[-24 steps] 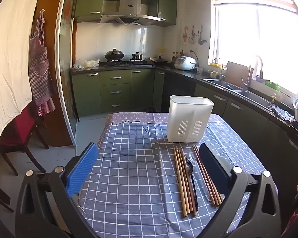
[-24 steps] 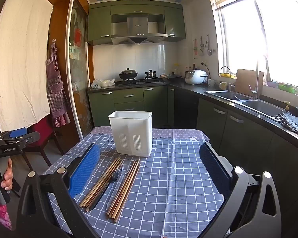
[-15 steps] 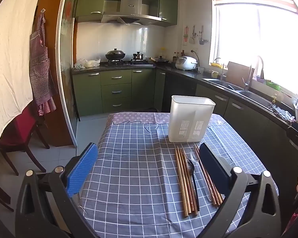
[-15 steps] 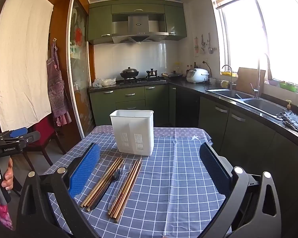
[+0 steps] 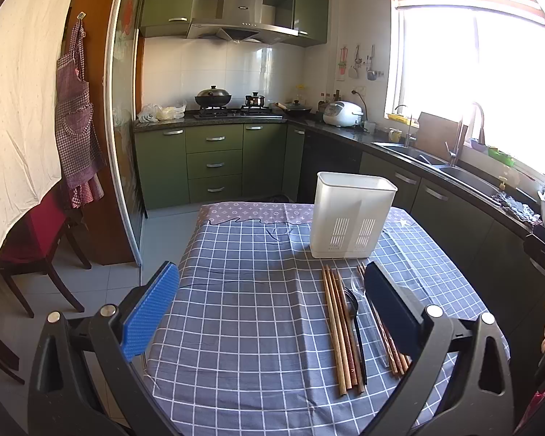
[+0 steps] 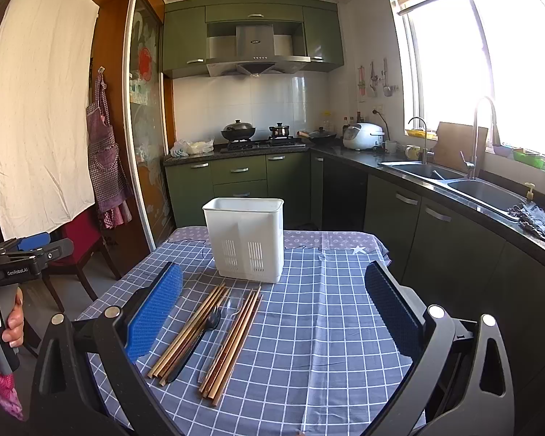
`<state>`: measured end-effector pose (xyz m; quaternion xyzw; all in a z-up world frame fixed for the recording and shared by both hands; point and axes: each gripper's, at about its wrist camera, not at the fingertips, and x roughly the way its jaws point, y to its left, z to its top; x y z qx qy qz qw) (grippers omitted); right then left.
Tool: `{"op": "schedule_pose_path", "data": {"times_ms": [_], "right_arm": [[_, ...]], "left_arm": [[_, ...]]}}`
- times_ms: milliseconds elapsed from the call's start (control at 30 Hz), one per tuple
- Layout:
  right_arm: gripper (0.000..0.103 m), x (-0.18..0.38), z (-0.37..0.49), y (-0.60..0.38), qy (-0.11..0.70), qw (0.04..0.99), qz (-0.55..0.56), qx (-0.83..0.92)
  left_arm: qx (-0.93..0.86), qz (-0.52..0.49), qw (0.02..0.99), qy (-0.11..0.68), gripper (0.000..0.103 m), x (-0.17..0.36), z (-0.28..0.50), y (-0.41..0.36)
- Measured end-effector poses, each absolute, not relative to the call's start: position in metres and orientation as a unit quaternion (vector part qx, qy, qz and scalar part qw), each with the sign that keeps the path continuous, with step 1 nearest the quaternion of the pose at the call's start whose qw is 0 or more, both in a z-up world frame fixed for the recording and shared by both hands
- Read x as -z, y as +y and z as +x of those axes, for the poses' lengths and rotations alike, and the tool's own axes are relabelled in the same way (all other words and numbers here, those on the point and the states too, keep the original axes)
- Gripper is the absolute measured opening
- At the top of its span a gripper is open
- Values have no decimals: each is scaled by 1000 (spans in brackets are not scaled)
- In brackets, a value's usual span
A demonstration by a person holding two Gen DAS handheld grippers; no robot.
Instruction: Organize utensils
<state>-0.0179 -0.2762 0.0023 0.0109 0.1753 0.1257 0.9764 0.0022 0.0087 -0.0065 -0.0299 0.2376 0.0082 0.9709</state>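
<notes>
A white utensil holder [image 5: 351, 214] stands upright on the checked tablecloth [image 5: 250, 312]; it also shows in the right wrist view [image 6: 246, 238]. In front of it lie two bundles of wooden chopsticks [image 5: 339, 330] [image 6: 232, 341], a black spoon [image 5: 355, 321] [image 6: 200, 338] and a clear plastic utensil [image 6: 223, 330] between them. My left gripper [image 5: 270, 290] is open and empty above the table, left of the utensils. My right gripper [image 6: 272, 294] is open and empty above the table, with the utensils just inside its left finger.
Green kitchen cabinets [image 5: 214, 163] with a stove stand behind the table. A counter with a sink [image 6: 454, 178] runs along the right. A red chair [image 5: 36, 239] stands left of the table. The left gripper's handle and hand [image 6: 7, 290] show at the left edge.
Both grippers have moved slightly forward toward the holder. Nothing on the table has moved.
</notes>
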Motion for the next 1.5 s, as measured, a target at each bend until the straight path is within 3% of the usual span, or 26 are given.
{"op": "schedule_pose_path", "data": {"times_ms": [1500], "right_arm": [[99,9,-12,-275,183,974,17,-129]], "left_arm": [[-7,-26,969,246,97,16,-1,0]]}}
